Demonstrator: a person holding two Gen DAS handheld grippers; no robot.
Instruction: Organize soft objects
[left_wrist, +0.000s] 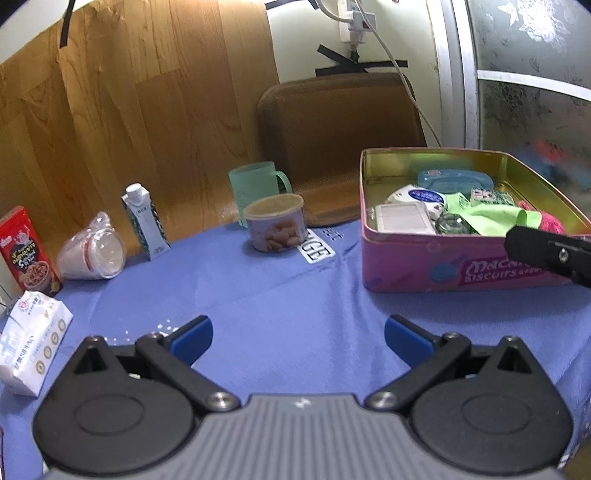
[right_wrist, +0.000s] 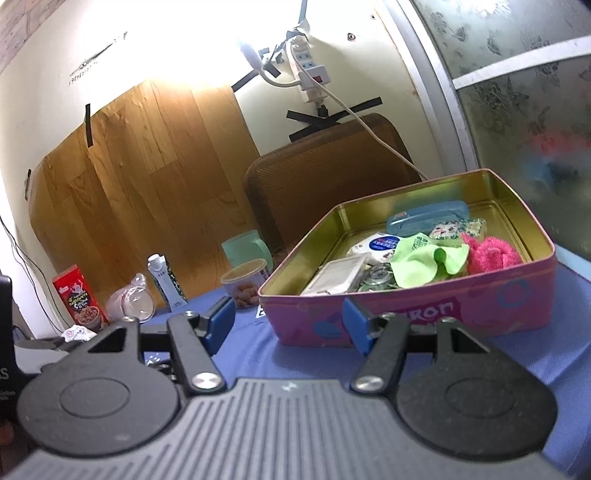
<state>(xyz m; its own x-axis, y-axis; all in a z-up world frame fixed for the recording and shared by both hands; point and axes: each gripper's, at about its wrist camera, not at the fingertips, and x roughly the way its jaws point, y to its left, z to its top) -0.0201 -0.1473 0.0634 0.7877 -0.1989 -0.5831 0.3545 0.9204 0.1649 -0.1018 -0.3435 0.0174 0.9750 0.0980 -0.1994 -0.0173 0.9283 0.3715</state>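
A: Largest item on record?
B: The worktop (left_wrist: 280, 295), draped in a blue cloth, carrying everything listed below.

A: Next entry?
B: One pink biscuit tin (right_wrist: 424, 314), lid off, gold inside, standing on the right part of the worktop. Contents: a green cloth (right_wrist: 424, 264) crumpled near the middle, a pink fluffy item (right_wrist: 491, 254) against the right wall and touching the cloth, a blue plastic case (right_wrist: 424, 219) toward the back wall, a round white packet (right_wrist: 373, 245), a flat white box (right_wrist: 336, 277) at the front left, and a small glass jar (right_wrist: 375, 277) just beside it.

A: And the grippers?
B: The left gripper (left_wrist: 298, 341) has its fingers spread apart, holding nothing, over bare cloth in front of the tin. The right gripper (right_wrist: 288, 325) also has its fingers parted and empty, just before the tin's front wall.

A: Smaller stock on the left?
B: A green mug (left_wrist: 255, 184) at the back, a nut can (left_wrist: 275, 227) in front of it, a slim carton (left_wrist: 142, 219), a red snack box (left_wrist: 26, 251), a bagged stack of cups (left_wrist: 92, 253) lying on its side between those two, and a white tissue pack (left_wrist: 31, 341) at the near-left edge.
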